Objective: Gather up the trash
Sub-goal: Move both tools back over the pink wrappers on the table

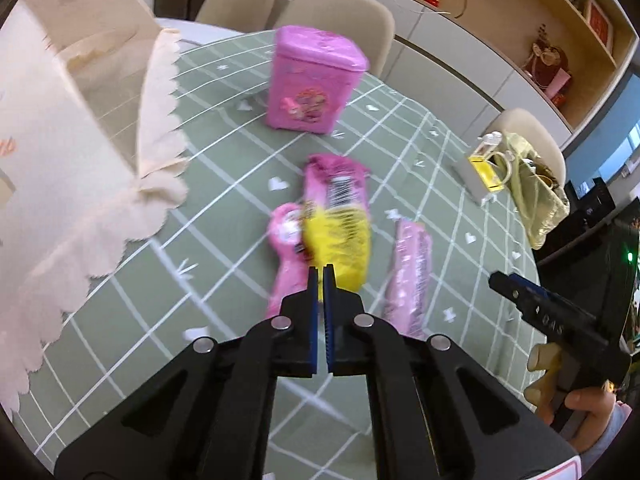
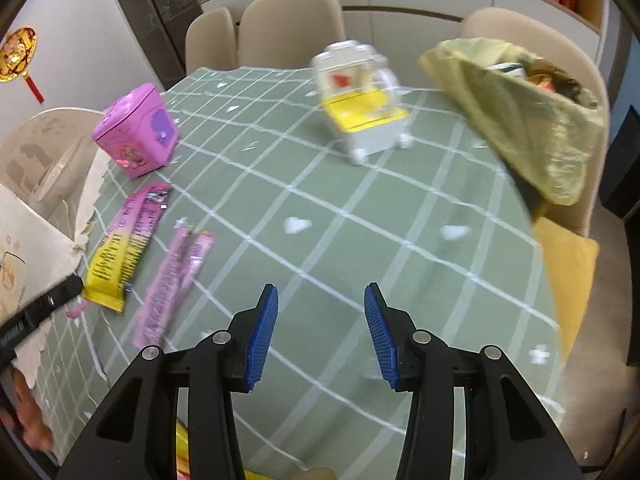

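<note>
Trash lies on the green checked table (image 2: 320, 184): a pink-and-yellow wrapper (image 1: 340, 224), a pale pink wrapper (image 1: 410, 276) just beside it, and a smaller pink piece (image 1: 286, 248) partly under the first. A yellow plastic bag (image 2: 532, 120) sags open over the far right table edge, with packaging and dark scraps inside. A closed pink tin (image 1: 312, 80) stands upright farther back, and a white-and-yellow toy cart (image 2: 364, 108) sits near the bag.

The left tool (image 1: 322, 270) angles steeply down, its 2 blue pads clenched on the near yellow end of the pink-and-yellow wrapper. The right tool (image 2: 320, 300) also tilts downward, released, its pads standing wide apart over bare cloth with nothing between them. A hand (image 1: 588, 412) grips its handle.

A scalloped cream paper bag (image 1: 80, 120) crowds the left side. The table's middle is open, and beige chairs (image 2: 292, 24) ring the far edge.
</note>
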